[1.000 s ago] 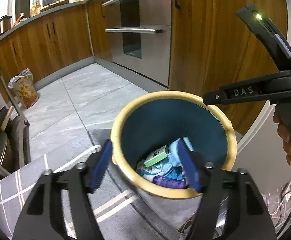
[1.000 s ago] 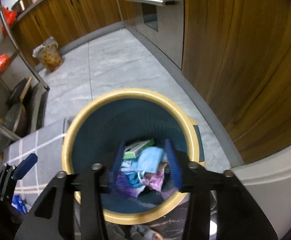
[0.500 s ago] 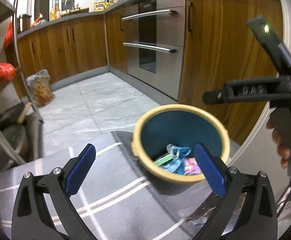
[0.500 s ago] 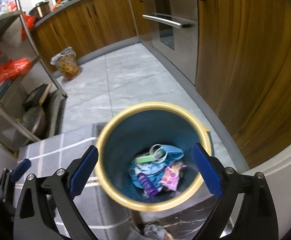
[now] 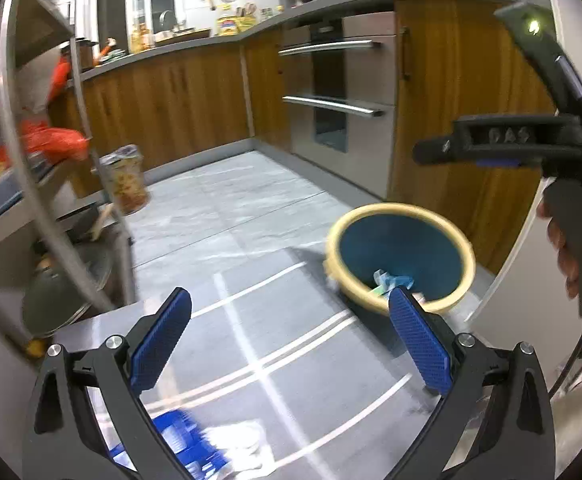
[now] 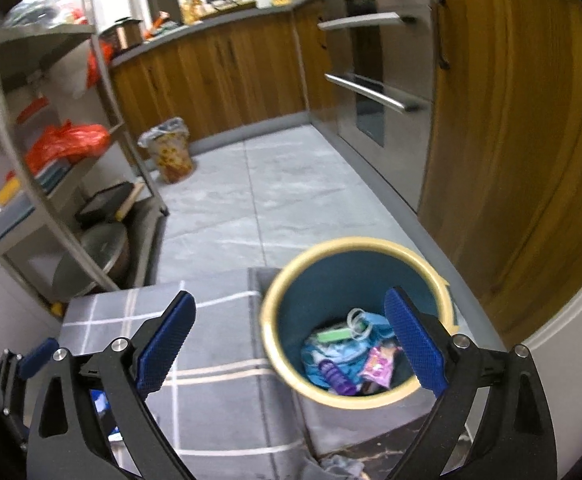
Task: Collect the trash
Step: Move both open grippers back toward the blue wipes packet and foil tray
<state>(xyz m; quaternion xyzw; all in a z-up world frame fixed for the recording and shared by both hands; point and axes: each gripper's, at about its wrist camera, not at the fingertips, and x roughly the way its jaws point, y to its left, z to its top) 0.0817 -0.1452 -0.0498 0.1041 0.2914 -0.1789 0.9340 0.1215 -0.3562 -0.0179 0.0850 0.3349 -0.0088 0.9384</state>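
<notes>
- Left gripper: seen spread wide, nothing between the blue pads; it is held above the grey checked mat.
- Right gripper: likewise released and empty, held above the mat's edge and the bin; in the left view its body is seen at the upper right, gripped by a hand.
- Blue-and-white litter: blurred, lying on the mat just below the left gripper; what it is cannot be told.
- Bin: blue inside with a yellow rim, standing at the mat's right edge, near the wooden cabinet.
- Trash: lying in the bin's bottom; blue cloth, a green box, a purple item and a pink wrapper are seen.
- Steel rack: at the left, carrying pans and an orange bag.
- Small lined basket: on the tiled floor, well beyond the mat.
- Oven: set into the far cabinets.
</notes>
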